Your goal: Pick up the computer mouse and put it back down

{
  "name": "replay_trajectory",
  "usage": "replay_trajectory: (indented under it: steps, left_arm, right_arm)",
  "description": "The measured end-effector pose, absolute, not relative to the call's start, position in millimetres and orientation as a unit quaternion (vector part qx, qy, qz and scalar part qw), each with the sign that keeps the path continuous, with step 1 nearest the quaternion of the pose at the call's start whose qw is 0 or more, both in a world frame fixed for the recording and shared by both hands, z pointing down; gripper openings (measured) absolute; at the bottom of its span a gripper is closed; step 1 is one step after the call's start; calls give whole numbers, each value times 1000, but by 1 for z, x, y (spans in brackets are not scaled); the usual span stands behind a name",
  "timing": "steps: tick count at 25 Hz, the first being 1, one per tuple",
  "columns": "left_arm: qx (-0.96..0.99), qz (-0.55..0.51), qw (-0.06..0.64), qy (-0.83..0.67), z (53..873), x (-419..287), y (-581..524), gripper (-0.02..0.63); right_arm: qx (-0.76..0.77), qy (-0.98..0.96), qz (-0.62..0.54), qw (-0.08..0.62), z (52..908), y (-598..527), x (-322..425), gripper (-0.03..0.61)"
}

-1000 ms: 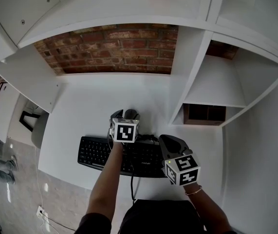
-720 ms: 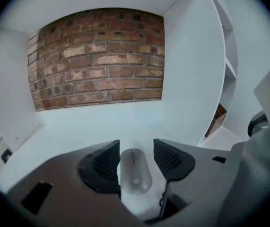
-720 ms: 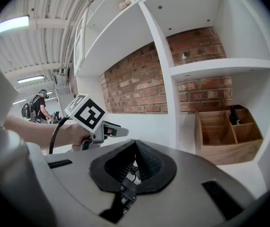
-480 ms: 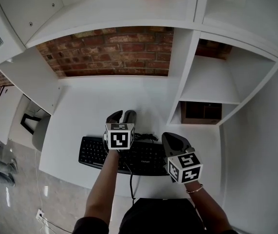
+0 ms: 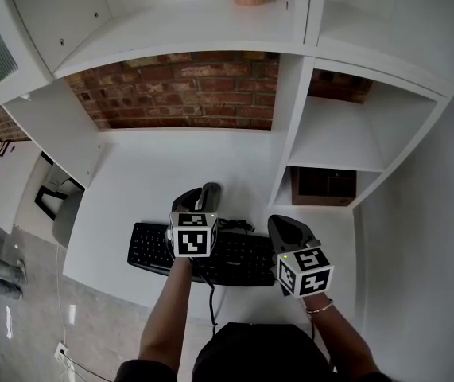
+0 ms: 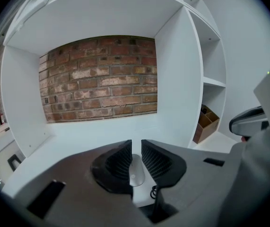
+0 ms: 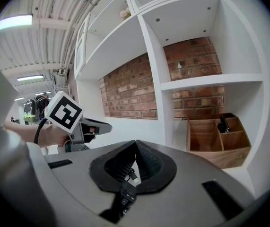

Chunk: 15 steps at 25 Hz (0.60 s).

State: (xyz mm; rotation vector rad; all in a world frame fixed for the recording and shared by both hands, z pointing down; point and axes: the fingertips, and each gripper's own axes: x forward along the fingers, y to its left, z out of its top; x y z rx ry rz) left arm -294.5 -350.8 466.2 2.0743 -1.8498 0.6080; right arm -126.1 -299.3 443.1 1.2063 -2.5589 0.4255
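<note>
A grey computer mouse (image 6: 135,173) lies on the white desk (image 5: 147,181), seen in the left gripper view through the slit between the jaws, with its cable (image 6: 153,192) beside it. My left gripper (image 5: 201,191) (image 6: 135,148) hangs above the mouse; its jaws are closing to a narrow gap and nothing is pressed between them. In the head view the gripper hides the mouse. My right gripper (image 5: 284,225) (image 7: 135,145) is shut and empty, over the right end of the black keyboard (image 5: 155,249).
White shelving frames the desk alcove, with a brick wall (image 5: 179,86) at the back. A wooden organizer box (image 5: 328,185) (image 7: 220,136) sits in the lower right shelf. A black cable (image 5: 238,225) runs behind the keyboard. The desk's front edge is near my arms.
My left gripper has lifted off the desk and its jaws have narrowed from wide apart to a thin gap. The right gripper has drifted only slightly.
</note>
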Motion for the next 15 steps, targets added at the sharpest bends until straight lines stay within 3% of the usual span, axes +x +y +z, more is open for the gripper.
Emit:
replay_trajectory:
  steps: [15]
  left_arm:
    - [708, 182, 142, -667, 445, -286, -301, 14]
  right_arm:
    - [430, -881, 151, 128, 434, -307, -94, 5]
